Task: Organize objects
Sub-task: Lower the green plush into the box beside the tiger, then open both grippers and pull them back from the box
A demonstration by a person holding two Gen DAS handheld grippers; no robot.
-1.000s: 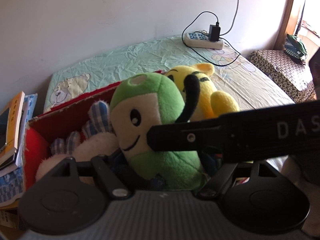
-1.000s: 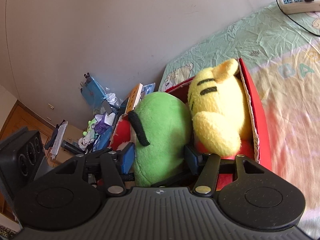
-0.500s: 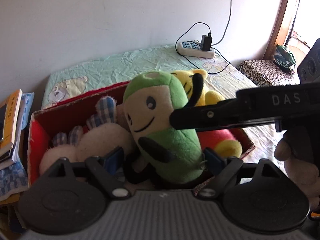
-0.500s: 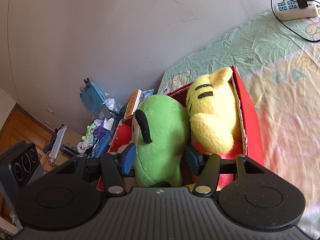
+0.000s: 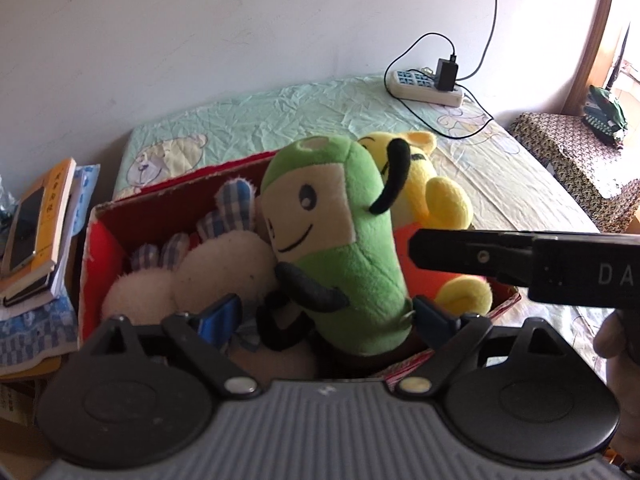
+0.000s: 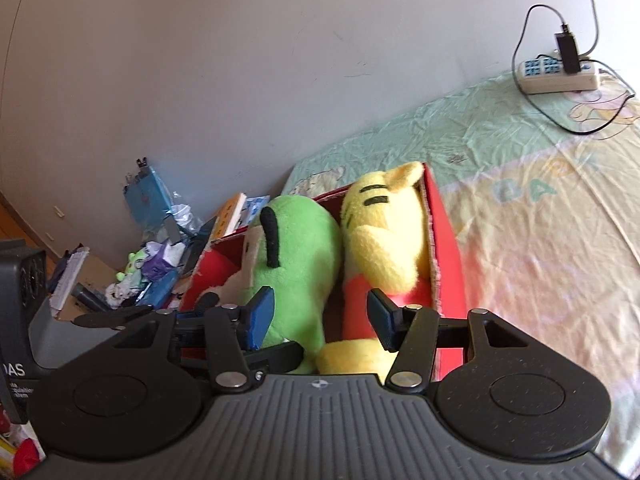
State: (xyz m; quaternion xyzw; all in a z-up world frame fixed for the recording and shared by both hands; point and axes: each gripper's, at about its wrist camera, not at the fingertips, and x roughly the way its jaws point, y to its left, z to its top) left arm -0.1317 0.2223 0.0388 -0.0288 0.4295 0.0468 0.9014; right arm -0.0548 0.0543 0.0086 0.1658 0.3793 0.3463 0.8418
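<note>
Both claws, left claw (image 5: 326, 316) and right claw (image 6: 320, 316), hang apart; nudge the green plush (image 5: 340, 240) deeper into the red box (image 5: 96, 240) before leaving.

The red box (image 5: 100, 240) is crammed: a green doll (image 5: 340, 248), a yellow doll (image 5: 436, 200) and a cream doll (image 5: 216, 268) press together, leaving no gap. Right of the box the bed sheet (image 6: 540, 220) lies open; left, stacked books (image 5: 40, 220) crowd it.

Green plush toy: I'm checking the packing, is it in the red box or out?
In. The green plush toy stands upright inside the red box, between the white plush and yellow plush.
</note>
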